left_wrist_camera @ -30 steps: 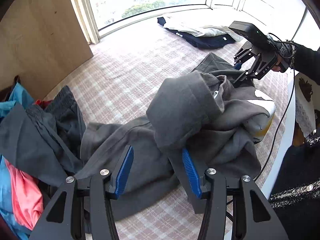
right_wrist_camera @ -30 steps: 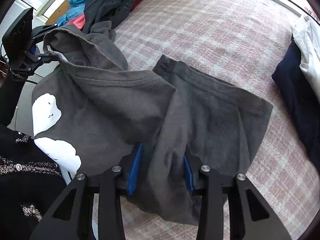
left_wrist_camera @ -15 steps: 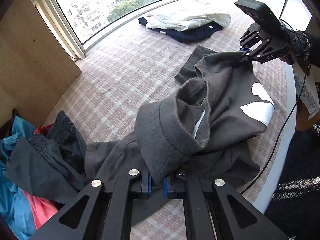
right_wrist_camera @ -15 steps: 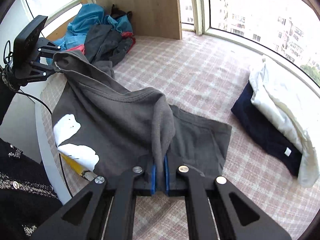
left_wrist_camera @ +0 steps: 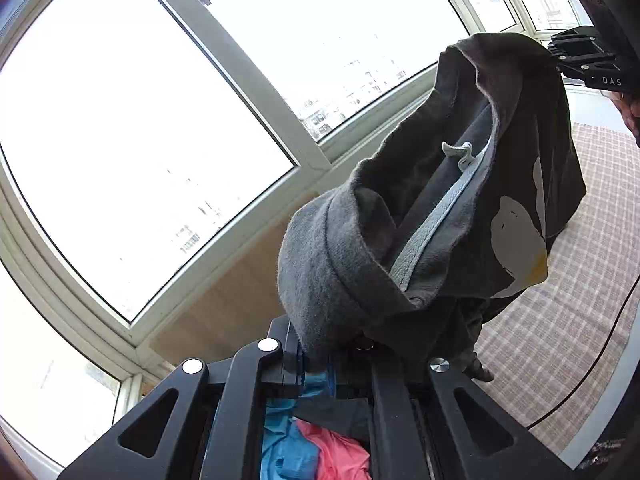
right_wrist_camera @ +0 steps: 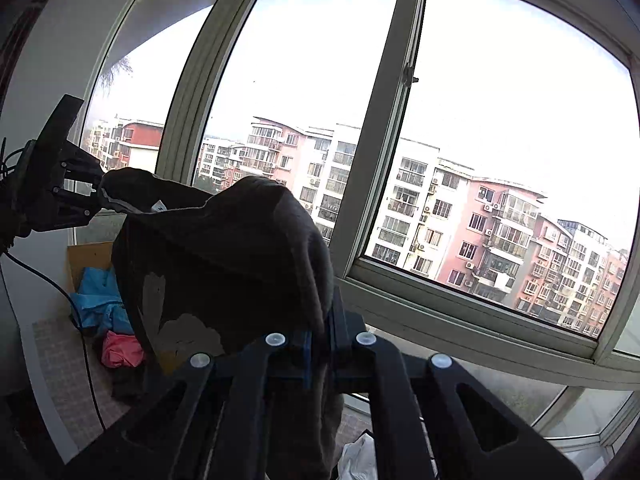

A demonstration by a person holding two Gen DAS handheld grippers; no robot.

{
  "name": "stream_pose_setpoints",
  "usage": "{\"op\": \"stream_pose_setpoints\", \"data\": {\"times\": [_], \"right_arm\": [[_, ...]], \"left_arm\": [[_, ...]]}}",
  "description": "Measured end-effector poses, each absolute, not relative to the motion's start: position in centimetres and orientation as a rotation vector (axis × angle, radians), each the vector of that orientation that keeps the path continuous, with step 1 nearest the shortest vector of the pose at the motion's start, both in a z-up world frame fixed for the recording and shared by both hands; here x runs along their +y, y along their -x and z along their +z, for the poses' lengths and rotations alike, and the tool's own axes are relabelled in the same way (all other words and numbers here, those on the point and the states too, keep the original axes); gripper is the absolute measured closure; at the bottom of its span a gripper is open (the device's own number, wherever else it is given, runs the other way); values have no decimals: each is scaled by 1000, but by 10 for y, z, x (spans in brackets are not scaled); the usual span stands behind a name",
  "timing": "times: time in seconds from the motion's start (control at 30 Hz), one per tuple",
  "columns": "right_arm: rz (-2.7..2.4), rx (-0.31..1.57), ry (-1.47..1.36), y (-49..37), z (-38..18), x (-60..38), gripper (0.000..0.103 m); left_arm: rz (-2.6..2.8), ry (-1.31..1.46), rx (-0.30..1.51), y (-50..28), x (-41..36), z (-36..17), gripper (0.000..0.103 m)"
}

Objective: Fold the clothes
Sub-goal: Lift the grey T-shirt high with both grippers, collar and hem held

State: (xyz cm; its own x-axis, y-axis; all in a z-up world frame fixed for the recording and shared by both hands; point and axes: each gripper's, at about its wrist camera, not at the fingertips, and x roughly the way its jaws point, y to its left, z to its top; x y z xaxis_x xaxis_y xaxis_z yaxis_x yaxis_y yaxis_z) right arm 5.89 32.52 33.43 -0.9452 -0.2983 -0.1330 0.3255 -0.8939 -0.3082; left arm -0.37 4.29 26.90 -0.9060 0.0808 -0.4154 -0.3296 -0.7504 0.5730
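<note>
A dark grey T-shirt with a white print hangs in the air, stretched between both grippers, its neck opening facing the left wrist camera. My left gripper is shut on one bunched shoulder of it. My right gripper pinches the other shoulder at the upper right. In the right wrist view the T-shirt drapes over my right gripper, which is shut on its fabric. There my left gripper grips the far end at the left. The shirt's lower part hangs out of sight.
Large windows fill the background. Below lies a pile of blue and pink clothes, on a pink plaid surface. A wooden board stands under the window. A black cable hangs at the left. White fabric lies low.
Both grippers closed on the T-shirt, then rose steeply with it. The shirt left the plaid surface and now hangs between them. Both views tilted up toward the windows.
</note>
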Motion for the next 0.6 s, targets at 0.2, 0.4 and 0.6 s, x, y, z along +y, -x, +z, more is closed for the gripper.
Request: {"op": "stream_pose_setpoints", "data": {"times": [0.2, 0.4, 0.6], "right_arm": [[-2815, 525, 80, -122, 405, 301, 97], [-2786, 596, -58, -124, 383, 280, 97], [-2727, 492, -477, -74, 268, 294, 97]], "left_arm": [[2768, 337, 1099, -59, 27, 358, 96], [2729, 356, 1193, -84, 14, 361, 96], [2523, 624, 1135, -63, 2, 289, 96]]}}
